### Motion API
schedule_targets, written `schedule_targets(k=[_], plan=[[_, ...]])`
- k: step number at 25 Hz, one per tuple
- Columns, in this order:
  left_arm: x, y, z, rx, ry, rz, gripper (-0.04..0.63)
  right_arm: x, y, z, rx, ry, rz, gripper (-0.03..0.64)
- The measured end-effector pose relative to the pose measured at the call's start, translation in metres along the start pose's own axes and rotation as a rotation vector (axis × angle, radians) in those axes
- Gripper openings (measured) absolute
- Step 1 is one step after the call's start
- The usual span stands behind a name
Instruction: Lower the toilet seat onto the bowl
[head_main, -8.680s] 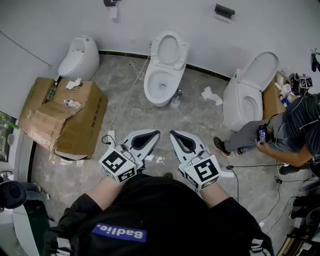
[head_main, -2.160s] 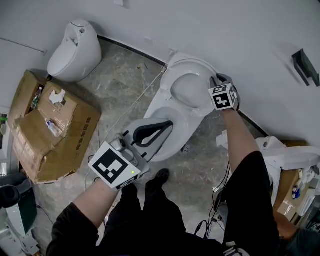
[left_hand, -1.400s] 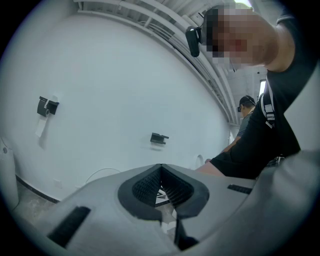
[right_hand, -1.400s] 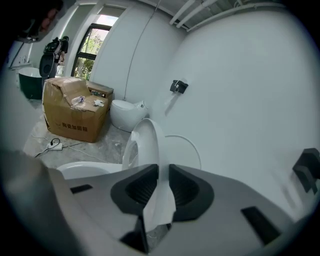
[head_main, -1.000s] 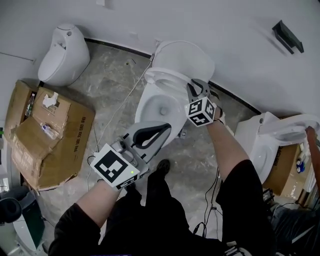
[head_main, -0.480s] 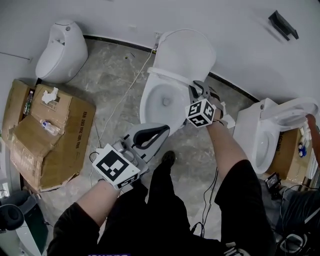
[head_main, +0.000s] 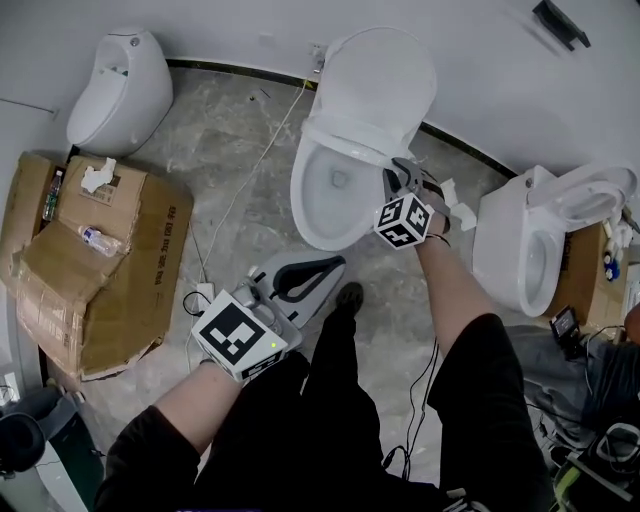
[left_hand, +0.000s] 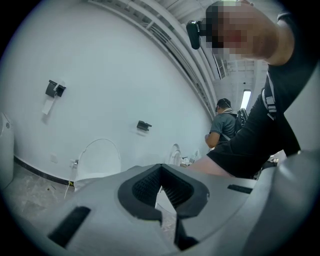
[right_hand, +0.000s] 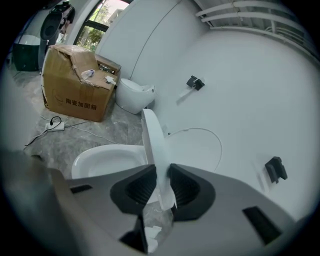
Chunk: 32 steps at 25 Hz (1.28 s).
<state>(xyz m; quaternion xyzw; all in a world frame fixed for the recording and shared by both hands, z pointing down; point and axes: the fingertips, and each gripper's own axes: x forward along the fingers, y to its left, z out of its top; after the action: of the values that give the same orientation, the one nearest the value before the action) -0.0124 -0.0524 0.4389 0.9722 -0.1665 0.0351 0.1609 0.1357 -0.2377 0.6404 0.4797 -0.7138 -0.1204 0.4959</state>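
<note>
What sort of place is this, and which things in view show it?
Probably a fixtures test room, not a home bathroom: the left toilet, middle toilet and right toilet stand unscreened along one wall, beside a torn cardboard box and a loose cable.

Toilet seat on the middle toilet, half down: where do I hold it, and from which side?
Grip the toilet seat by its thin side rim, coming from the right of the bowl. It stands tilted, edge-on to the right gripper, so the flat ring fits between the pads, which clamp it there now. The upright lid crowds the hinge end.
</note>
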Motion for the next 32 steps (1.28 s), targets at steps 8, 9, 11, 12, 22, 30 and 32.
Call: schedule_targets(k=[8,9,11,12,22,30,32], plan=[[-0.024,-0.013,-0.038,-0.025,0.014,0.002,0.014,-0.012,0.055,-0.01,-0.012,0.038,0.006,0.094],[-0.023,-0.015,-0.041,-0.031,0.011,0.004,0.014,-0.014,0.062,-0.012,-0.017,0.033,0.009,0.094],[-0.021,-0.019,-0.047,-0.04,0.005,0.004,0.014,-0.017,0.077,-0.015,-0.033,0.024,0.018,0.097],[-0.019,-0.021,-0.05,-0.044,0.005,0.004,0.014,-0.018,0.084,-0.015,-0.042,0.019,0.025,0.097],[-0.005,-0.033,-0.087,-0.1,0.029,0.014,0.014,-0.02,0.142,-0.031,-0.116,-0.034,0.058,0.105],[-0.006,-0.025,-0.11,-0.097,0.056,0.023,0.014,-0.006,0.197,-0.055,-0.192,-0.02,0.156,0.129],[-0.007,-0.022,-0.113,-0.11,0.063,0.028,0.014,-0.001,0.209,-0.062,-0.201,-0.014,0.181,0.133]])
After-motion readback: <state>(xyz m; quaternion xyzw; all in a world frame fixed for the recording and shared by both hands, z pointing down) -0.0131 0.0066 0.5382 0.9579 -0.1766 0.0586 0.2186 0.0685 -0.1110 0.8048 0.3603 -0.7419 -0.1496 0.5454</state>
